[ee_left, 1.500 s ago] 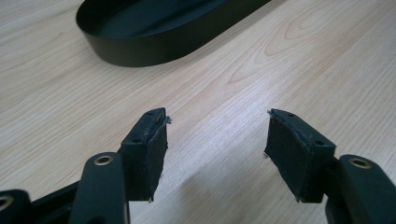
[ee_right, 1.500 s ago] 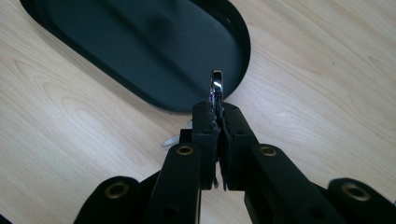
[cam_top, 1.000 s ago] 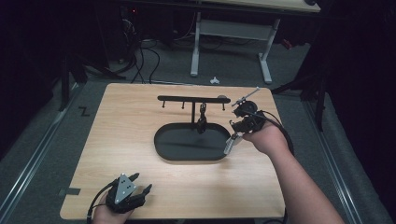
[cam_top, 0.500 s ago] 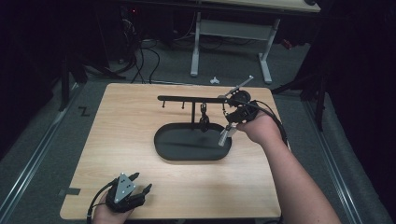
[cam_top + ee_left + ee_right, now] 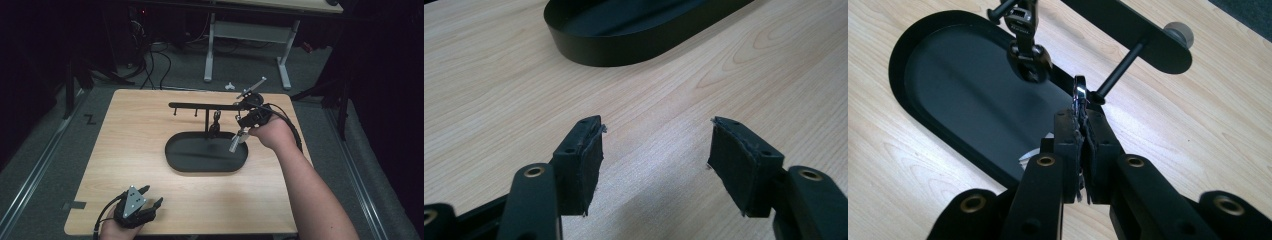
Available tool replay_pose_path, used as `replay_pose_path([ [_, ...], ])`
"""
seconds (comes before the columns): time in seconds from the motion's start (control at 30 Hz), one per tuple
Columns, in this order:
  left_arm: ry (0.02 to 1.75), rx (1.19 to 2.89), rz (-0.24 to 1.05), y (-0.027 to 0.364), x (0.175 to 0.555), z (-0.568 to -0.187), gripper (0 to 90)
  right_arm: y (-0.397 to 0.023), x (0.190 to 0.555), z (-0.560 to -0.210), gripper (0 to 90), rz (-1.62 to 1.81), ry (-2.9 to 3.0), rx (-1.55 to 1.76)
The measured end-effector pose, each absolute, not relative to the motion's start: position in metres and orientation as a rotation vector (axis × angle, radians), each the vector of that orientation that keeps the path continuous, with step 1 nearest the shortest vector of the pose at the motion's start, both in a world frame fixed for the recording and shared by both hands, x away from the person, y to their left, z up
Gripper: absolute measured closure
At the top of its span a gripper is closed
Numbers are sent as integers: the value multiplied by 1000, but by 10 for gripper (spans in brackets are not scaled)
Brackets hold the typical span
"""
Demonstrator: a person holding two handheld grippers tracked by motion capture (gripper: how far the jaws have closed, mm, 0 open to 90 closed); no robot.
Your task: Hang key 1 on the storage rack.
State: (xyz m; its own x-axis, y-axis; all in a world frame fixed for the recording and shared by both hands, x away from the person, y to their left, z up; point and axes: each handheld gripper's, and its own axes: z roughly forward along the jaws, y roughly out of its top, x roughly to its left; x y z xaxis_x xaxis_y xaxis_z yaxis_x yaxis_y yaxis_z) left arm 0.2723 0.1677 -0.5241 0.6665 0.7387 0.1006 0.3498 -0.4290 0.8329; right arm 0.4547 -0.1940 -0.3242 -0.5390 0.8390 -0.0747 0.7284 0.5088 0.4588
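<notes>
Right gripper raised beside the right end of the stand, at about 3 o'clock on the desk. Jaws clenched on a small metal ring, gripped edge-on, its upper part protruding past the tips. Nearest peg just beyond the ring at roughly 1 o'clock from the jaws in the right gripper view, its long axis slanting up toward the bar. A clip already hanging from another peg, over the tray. Judged next step: ring to be hung on that free peg, with its opening lined up on the peg's axis. Left gripper resting at 7 o'clock near the desk edge, jaws released and empty, well apart from the stand. Right hand far nearer.
</notes>
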Motion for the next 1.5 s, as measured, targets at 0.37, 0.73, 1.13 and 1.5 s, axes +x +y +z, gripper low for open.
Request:
replay_pose_path([
  [0.37,837,2044,586,167,272,-524,385,-195,459,-326,860,555,2462,1339],
  [0.73,836,2045,585,167,273,-524,386,-201,462,-327,860,556,2451,1356],
  [1.13,835,2050,584,166,273,-526,386,-206,467,-336,829,599,2443,1334],
  [1.5,832,2053,587,165,273,-527,386,-215,467,-347,696,578,2353,1374],
])
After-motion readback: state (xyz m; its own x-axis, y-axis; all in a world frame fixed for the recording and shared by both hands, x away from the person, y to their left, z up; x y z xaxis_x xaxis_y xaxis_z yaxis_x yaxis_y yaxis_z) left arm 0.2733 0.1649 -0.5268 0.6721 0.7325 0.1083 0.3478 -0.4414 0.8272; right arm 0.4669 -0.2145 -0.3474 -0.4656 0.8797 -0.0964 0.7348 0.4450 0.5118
